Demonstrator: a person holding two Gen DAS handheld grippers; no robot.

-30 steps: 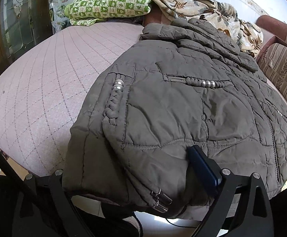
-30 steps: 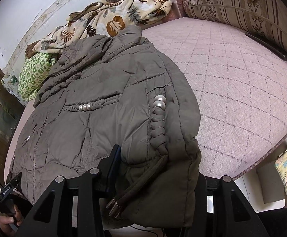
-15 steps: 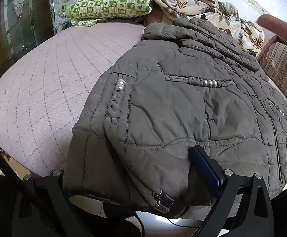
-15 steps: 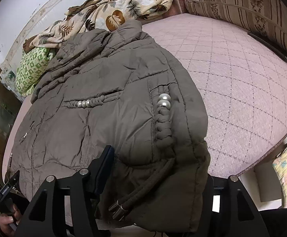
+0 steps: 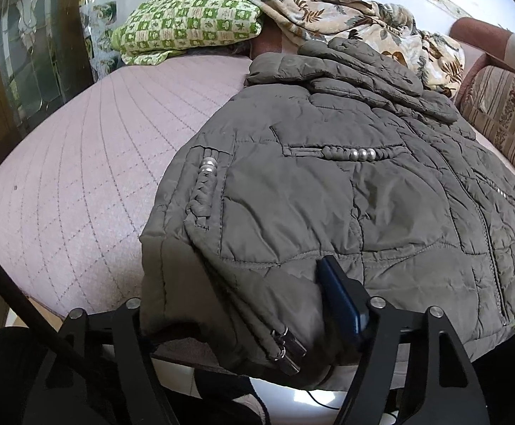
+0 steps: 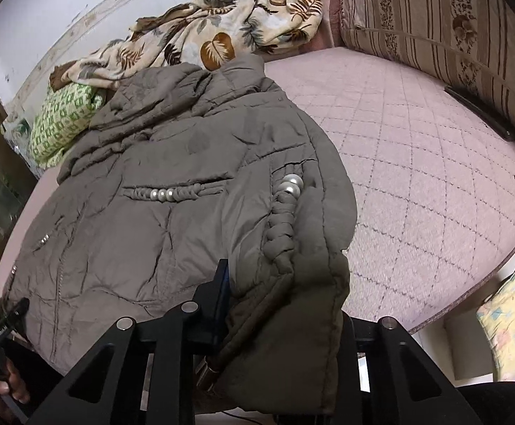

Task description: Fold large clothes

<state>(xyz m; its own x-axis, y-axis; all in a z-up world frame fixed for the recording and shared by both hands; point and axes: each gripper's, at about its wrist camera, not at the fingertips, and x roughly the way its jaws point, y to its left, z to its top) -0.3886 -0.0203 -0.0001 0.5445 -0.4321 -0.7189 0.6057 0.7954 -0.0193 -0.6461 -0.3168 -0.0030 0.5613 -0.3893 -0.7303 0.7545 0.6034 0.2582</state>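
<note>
A bed with a pale pink quilted mattress cover [image 5: 80, 163] fills both views, backed by a white wall and, on one side, a striped brown-and-cream padded headboard [image 6: 445, 24]; at the far end lie a green-and-white checked pillow [image 5: 186, 24] and a crumpled cream blanket printed with brown leaves [image 6: 222, 32]. A large grey-brown quilted puffer jacket [image 5: 328, 194] is spread flat across the near part of the bed, collar towards the blanket, hem hanging over the near edge; braided trims set with pearl beads [image 6: 161, 194] cross its front. The left gripper [image 5: 243, 315] is closed onto the jacket's hem corner, one blue-padded finger [image 5: 339, 297] lying on top of the fabric and the other hidden beneath; two metal-tipped drawcords [image 5: 285, 347] dangle just beside it. The right gripper [image 6: 278, 304] likewise clamps the opposite hem corner, its blue-padded finger [image 6: 222, 290] pressed against the cloth, the other finger covered by the fold.
</note>
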